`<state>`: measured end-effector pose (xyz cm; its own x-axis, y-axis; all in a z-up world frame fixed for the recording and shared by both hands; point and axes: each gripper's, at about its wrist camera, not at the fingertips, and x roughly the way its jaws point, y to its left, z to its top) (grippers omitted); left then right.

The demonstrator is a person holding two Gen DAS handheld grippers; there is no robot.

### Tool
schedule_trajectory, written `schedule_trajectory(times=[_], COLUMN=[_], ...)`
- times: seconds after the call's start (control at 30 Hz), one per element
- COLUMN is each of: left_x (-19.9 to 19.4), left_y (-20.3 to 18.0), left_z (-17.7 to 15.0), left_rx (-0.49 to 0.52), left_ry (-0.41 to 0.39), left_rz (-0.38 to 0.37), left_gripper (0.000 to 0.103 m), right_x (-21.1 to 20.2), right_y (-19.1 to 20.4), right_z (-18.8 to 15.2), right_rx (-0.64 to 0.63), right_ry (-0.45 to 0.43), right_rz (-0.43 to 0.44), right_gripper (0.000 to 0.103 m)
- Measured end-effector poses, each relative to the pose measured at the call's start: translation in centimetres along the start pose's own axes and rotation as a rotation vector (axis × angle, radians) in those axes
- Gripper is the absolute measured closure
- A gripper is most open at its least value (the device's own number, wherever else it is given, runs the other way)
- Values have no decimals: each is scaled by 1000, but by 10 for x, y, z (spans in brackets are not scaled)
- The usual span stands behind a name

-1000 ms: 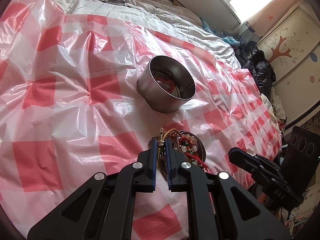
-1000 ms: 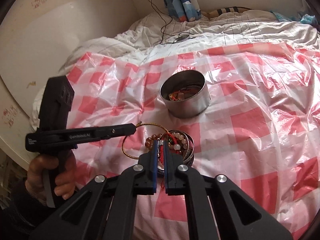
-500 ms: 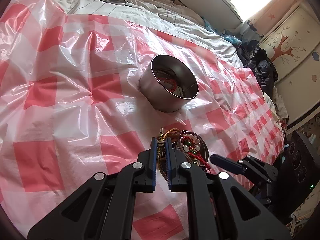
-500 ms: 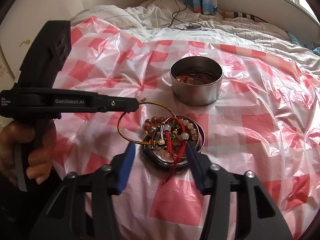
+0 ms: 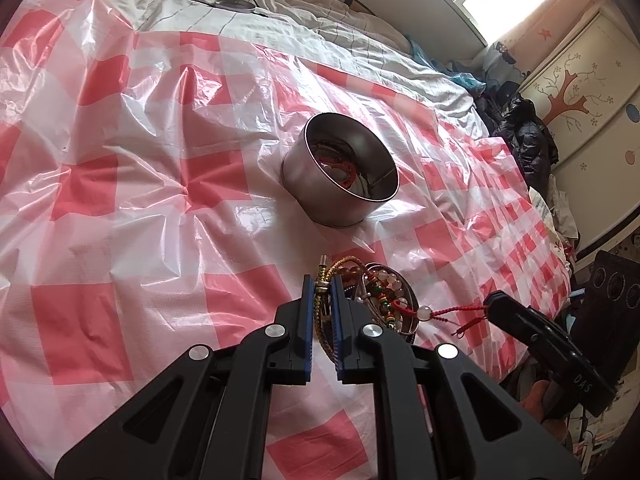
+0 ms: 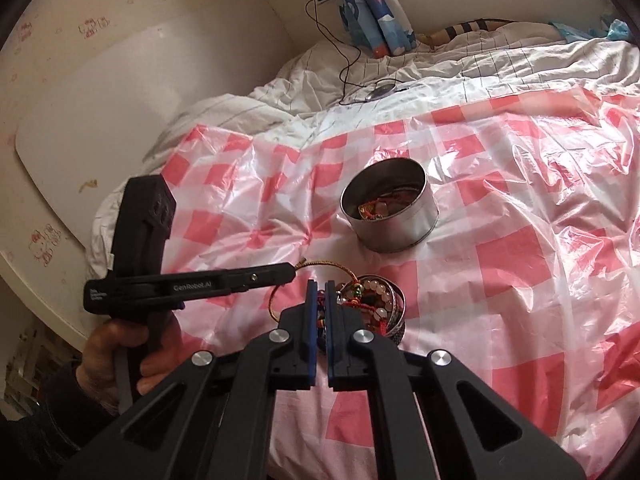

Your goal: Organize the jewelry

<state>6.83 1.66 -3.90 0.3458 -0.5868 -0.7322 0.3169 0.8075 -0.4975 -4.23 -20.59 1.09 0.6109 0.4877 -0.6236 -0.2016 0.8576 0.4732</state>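
A shallow metal dish (image 5: 414, 314) (image 6: 402, 305) heaped with bead bracelets lies on the checked sheet. My left gripper (image 5: 321, 285) (image 6: 293, 270) hangs over the dish's near-left edge, shut on a gold braided cord bracelet (image 5: 345, 261) (image 6: 329, 265) that loops back to the dish. My right gripper (image 6: 319, 293) (image 5: 492, 305) is closing hard, with its pads pressed on a red cord bracelet (image 5: 452, 311). That cord, with a pale bead on it, stretches taut from the dish. Beyond stands a round steel tin (image 5: 308, 184) (image 6: 400, 236) with jewelry inside.
A red-and-white checked plastic sheet (image 5: 140, 200) covers the bed. At the far end lie a white duvet (image 6: 460, 68), a black cable and a round puck (image 6: 380, 90). Dark clothes (image 5: 520, 136) and a painted wardrobe stand past the bed's right edge. A hand (image 6: 120, 352) holds the left gripper.
The right gripper opened wide over the dish, then shut on the red cord and drew it out sideways. The left gripper kept its hold and did not move.
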Motion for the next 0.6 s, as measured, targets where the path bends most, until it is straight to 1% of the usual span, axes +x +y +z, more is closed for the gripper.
schedule_trajectory(times=[0.17, 0.3, 0.37, 0.43, 0.47, 0.5, 0.57, 0.6], left_x=[-3, -14, -20, -21, -19, -18, -16, -16], left_y=[-5, -22, -32, -37, -39, -39, -39, -39], left_z=[1, 1, 2, 3, 3, 3, 3, 3], left_rx=[18, 88, 127, 141, 144, 145, 147, 147], left_ry=[-16, -79, -110, -116, -112, -106, -99, -98], left_rz=[-6, -3, -5, -10, -6, -2, 7, 10], left_gripper=[96, 96, 96, 96, 96, 96, 96, 96], right_x=[-16, -27, -27, -20, -16, -11, -9, -7], right_y=[-16, -30, -36, -38, -37, -34, -25, -18], right_z=[7, 8, 10, 11, 11, 11, 10, 9], right_rx=[82, 146, 171, 178, 174, 164, 119, 75], right_ry=[-64, -111, -106, -65, -36, 1, 33, 55], right_rz=[92, 165, 185, 180, 158, 132, 85, 53], right_gripper=[99, 99, 99, 99, 90, 57, 20, 20])
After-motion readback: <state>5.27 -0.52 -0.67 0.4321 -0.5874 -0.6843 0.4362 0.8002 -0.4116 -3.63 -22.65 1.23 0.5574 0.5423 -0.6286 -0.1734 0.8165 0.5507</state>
